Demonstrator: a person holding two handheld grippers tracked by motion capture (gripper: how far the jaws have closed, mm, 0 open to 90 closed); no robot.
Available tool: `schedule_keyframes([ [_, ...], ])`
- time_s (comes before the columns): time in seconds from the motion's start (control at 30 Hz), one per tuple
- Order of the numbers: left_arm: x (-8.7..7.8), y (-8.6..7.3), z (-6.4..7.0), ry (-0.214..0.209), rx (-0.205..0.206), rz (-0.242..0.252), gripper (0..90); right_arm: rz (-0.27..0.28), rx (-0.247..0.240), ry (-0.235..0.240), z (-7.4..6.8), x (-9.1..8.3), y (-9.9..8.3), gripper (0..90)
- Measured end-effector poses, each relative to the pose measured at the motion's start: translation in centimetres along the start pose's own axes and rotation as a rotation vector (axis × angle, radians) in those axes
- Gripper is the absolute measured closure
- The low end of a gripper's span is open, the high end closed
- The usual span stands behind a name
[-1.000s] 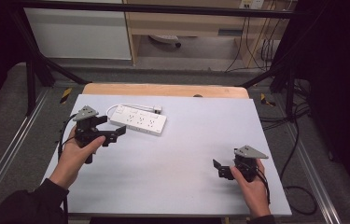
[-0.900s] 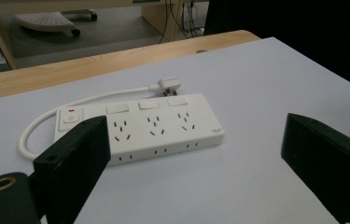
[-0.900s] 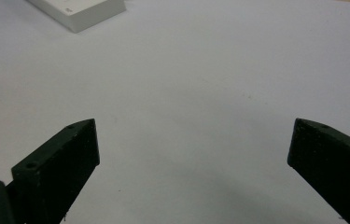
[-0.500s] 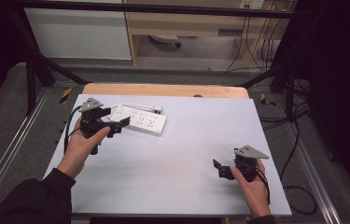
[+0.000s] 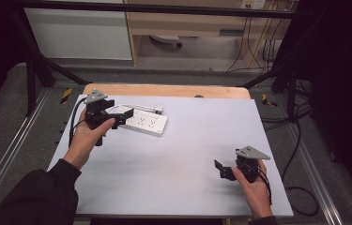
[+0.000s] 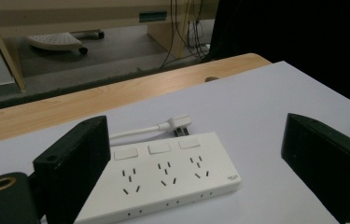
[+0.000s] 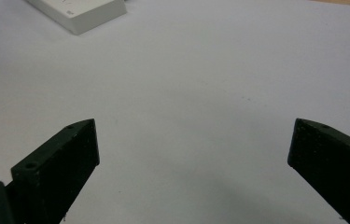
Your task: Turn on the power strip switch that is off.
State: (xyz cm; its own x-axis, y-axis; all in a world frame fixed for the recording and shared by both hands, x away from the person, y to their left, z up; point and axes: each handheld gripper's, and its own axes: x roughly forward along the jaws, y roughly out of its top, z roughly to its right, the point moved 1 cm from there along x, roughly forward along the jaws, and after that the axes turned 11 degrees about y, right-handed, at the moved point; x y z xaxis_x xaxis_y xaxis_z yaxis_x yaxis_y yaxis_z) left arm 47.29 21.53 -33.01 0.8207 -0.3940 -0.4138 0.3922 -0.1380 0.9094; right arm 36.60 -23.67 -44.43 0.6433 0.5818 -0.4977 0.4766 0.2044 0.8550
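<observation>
A white power strip (image 5: pixel 141 122) lies flat at the far left of the table (image 5: pixel 173 173), its cord (image 6: pixel 151 129) curled behind it. The left gripper (image 5: pixel 117 116) hovers at its near end, jaws wide apart; the right gripper (image 5: pixel 220 169), also wide, sits well apart near the right edge.

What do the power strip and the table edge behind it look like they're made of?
The power strip looks like smooth white moulded plastic with a faint sheen, its buttons and sockets cleanly formed. The table edge looks like light wood or a wood-look laminate: grain lines show, but which one I cannot tell.
</observation>
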Motion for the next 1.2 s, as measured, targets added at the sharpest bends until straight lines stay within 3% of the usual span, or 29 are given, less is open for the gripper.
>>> schedule_keyframes([
  [0.43, 1.6, 1.1, -0.1, 0.010, 0.008, 0.020, 7.8, 0.004, -0.004, 0.001, 0.0, 0.0, 0.0, 2.4],
  [1.2, 5.0, 1.4, -0.4, 0.042, 0.001, 0.031, 8.1, 0.008, 0.000, 0.007, -0.1, 0.0, 0.1, 2.4],
])
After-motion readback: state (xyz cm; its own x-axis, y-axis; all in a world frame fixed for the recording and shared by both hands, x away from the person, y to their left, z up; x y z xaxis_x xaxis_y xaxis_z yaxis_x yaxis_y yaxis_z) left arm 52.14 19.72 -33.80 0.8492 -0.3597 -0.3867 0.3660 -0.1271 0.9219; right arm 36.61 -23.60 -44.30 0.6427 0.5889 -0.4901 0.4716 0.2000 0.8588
